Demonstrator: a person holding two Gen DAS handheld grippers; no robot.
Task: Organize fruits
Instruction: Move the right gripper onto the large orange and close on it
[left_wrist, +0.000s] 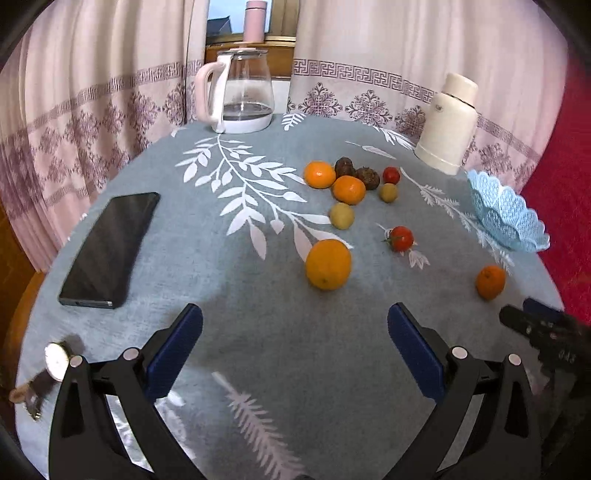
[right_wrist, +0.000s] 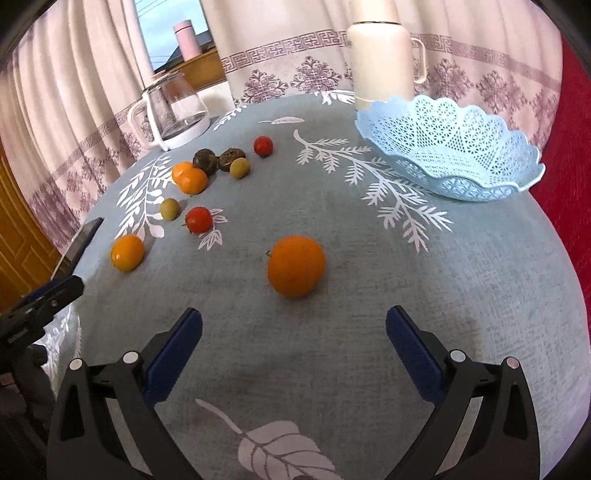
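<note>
Fruit lies scattered on the grey-blue tablecloth. In the right wrist view an orange (right_wrist: 296, 266) sits just ahead of my open right gripper (right_wrist: 294, 330), nothing between its fingers. The light blue lattice basket (right_wrist: 454, 147) stands empty at the far right. In the left wrist view a larger orange (left_wrist: 328, 264) lies ahead of my open left gripper (left_wrist: 294, 326). Farther back are two tangerines (left_wrist: 320, 174), two dark brown fruits (left_wrist: 368, 178), two green fruits (left_wrist: 341, 216) and two red tomatoes (left_wrist: 401, 238). The right gripper's orange (left_wrist: 490, 281) and the basket (left_wrist: 506, 214) show at the right.
A black phone (left_wrist: 110, 249) lies at the left. A glass kettle (left_wrist: 242, 94) and a cream thermos (left_wrist: 448, 125) stand at the back of the round table. A wristwatch (left_wrist: 55, 362) rests near the left edge. Curtains hang behind; red floor shows at right.
</note>
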